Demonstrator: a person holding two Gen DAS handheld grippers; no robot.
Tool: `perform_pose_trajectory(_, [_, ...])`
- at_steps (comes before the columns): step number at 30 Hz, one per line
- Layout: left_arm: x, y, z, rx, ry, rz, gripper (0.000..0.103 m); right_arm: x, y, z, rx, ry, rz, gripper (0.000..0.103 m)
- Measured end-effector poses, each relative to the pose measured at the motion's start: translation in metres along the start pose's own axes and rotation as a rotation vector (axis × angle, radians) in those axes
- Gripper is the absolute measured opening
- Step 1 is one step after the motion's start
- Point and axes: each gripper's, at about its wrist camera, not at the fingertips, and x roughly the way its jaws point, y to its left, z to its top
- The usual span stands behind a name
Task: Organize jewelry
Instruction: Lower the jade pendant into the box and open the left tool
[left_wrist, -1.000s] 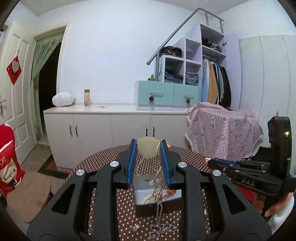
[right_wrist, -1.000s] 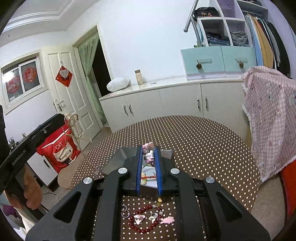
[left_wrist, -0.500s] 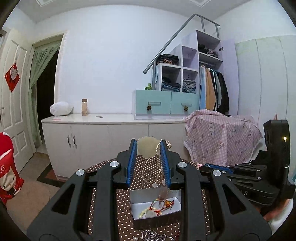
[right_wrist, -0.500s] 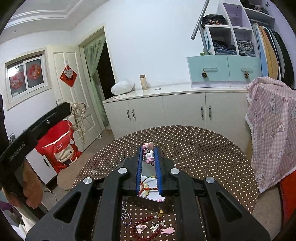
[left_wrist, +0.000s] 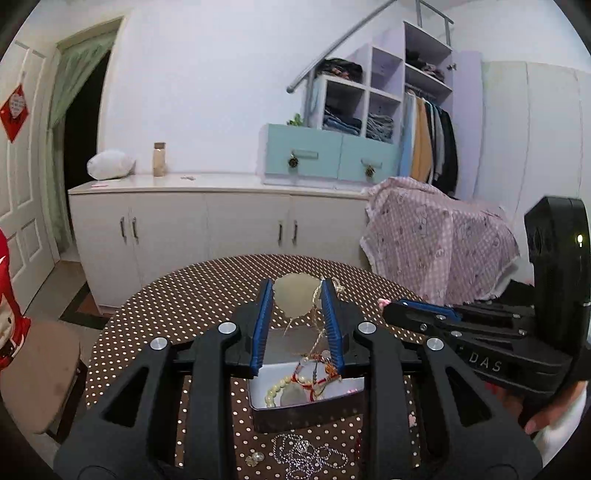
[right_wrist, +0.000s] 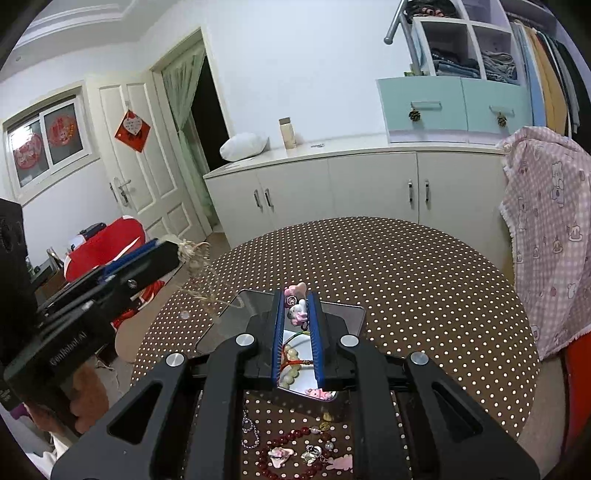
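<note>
Dropping jewelry into the tin (left_wrist: 258, 398).
Left gripper (left_wrist: 297, 299) opening around pendant cord (left_wrist: 317, 332); right gripper (right_wrist: 297, 308) clenched on pink charm (right_wrist: 296, 313); release next.

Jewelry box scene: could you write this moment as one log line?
left tongs: opening, pendant cord between | right tongs: shut on pink charm | both above jewelry box

A pale round pendant (left_wrist: 295, 300) on a straw-coloured cord (left_wrist: 318, 332) is seen hanging over an open tin (left_wrist: 306, 404), the cord trailing down into it. Inside the tin, a cream bead bracelet (left_wrist: 275, 391) and red-threaded pieces are tangled together. A pink-and-white charm (right_wrist: 296, 312) is held above the tin, while a silver chain (left_wrist: 306, 456) and a red bead string (right_wrist: 291, 443) are left lying before it.
</note>
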Motion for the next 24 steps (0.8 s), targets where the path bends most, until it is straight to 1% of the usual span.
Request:
perform_pose_trajectory(1, [0.001,0.000,-0.001,0.002,0.006,0.003,0.058,0.000,0.000,0.000,0.001,0.003,-0.004,0.014])
perform_pose_trajectory(2, [0.001,0.000,-0.002,0.002,0.004,0.009,0.067,-0.001,-0.001,0.000,0.003,0.006,-0.008,0.015])
perform_pose_trajectory(4, [-0.001,0.001,-0.005,0.005,-0.004,0.016,0.067,-0.003,-0.003,-0.001,0.007,0.004,-0.015,0.020])
perform_pose_trajectory(6, [-0.002,0.002,-0.007,0.002,0.003,0.021,0.067,-0.004,-0.004,-0.002,0.017,0.003,-0.022,0.027])
perform_pose_trajectory(9, [-0.002,0.005,-0.009,-0.005,0.018,0.037,0.067,-0.007,-0.006,-0.003,0.028,0.001,-0.032,0.033])
perform_pose_trajectory(12, [-0.002,0.008,-0.011,-0.016,0.029,0.042,0.067,-0.009,-0.006,-0.005,0.032,0.002,-0.032,0.035])
perform_pose_trajectory(24, [-0.006,0.011,-0.013,-0.026,0.039,0.052,0.067,-0.020,-0.007,-0.013,0.054,0.004,-0.052,0.036])
